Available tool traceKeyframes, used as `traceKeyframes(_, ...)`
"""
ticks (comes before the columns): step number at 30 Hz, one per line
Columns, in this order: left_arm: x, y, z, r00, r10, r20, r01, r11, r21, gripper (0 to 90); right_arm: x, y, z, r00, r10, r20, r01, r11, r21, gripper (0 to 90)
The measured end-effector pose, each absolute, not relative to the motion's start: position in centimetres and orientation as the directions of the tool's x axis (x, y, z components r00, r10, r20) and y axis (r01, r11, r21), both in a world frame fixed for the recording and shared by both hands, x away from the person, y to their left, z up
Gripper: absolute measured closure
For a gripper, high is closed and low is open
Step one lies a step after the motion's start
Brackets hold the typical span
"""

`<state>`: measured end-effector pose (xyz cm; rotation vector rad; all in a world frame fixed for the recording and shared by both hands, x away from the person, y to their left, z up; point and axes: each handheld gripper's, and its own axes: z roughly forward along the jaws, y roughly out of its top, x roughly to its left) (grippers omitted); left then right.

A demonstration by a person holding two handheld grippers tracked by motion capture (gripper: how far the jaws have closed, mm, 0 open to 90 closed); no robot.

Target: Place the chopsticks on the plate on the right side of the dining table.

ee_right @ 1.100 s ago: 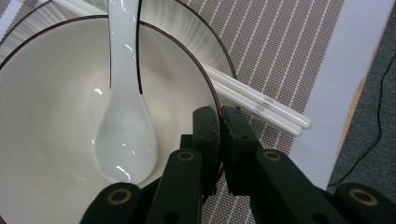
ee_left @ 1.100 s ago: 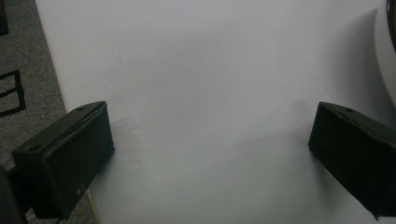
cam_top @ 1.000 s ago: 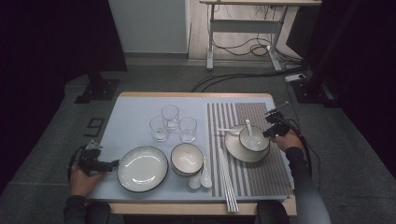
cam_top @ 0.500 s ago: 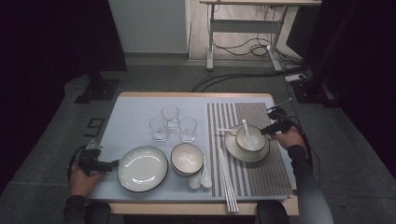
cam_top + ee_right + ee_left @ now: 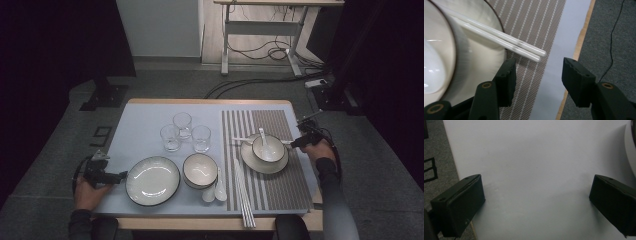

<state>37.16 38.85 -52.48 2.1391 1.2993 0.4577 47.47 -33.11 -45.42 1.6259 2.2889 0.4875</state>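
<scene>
Pale surface (image 5: 150, 125) set with crockery, striped mat (image 5: 280, 185) carrying plate (image 5: 252, 162) and bowl (image 5: 270, 145), white chopsticks (image 5: 499, 37) across the plate, right tool (image 5: 537, 75) just opened beside their tips, gripping nothing, left tool (image 5: 536, 202) open over bare surface

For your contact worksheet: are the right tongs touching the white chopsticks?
Apart. The right gripper view shows the right tongs open, with the white chopsticks ending clear beyond the tips.

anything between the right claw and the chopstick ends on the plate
Nothing. In the right gripper view the right claw is open, with bare mat up to the chopsticks, whose ends stick out past the plate.
</scene>
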Motion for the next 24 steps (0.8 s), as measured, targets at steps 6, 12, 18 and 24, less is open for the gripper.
traceKeyframes(6, 37.2, 38.8, -52.5, 0.464, 0.886, -0.011, 0.683, -0.350, 0.641, 0.0, 47.9, -33.6, -46.6, -0.305, 0.952, -0.031, 0.860, 0.289, 0.420, 44.1)
traceKeyframes(12, 37.2, 38.8, -52.5, 0.464, 0.886, -0.011, 0.683, -0.350, 0.641, 0.0, 48.2, -33.6, -47.1, -0.309, 0.951, -0.035, 0.866, 0.296, 0.404, 45.0)
traceKeyframes(18, 37.2, 38.8, -52.5, 0.464, 0.886, -0.011, 0.683, -0.350, 0.641, 0.0, 48.4, -33.8, -47.4, -0.296, 0.955, -0.040, 0.871, 0.286, 0.399, 45.5)
traceKeyframes(24, 37.2, 38.8, -52.5, 0.464, 0.886, -0.011, 0.683, -0.350, 0.641, 0.0, 48.5, -34.0, -47.7, -0.279, 0.959, -0.039, 0.875, 0.271, 0.401, 45.7)
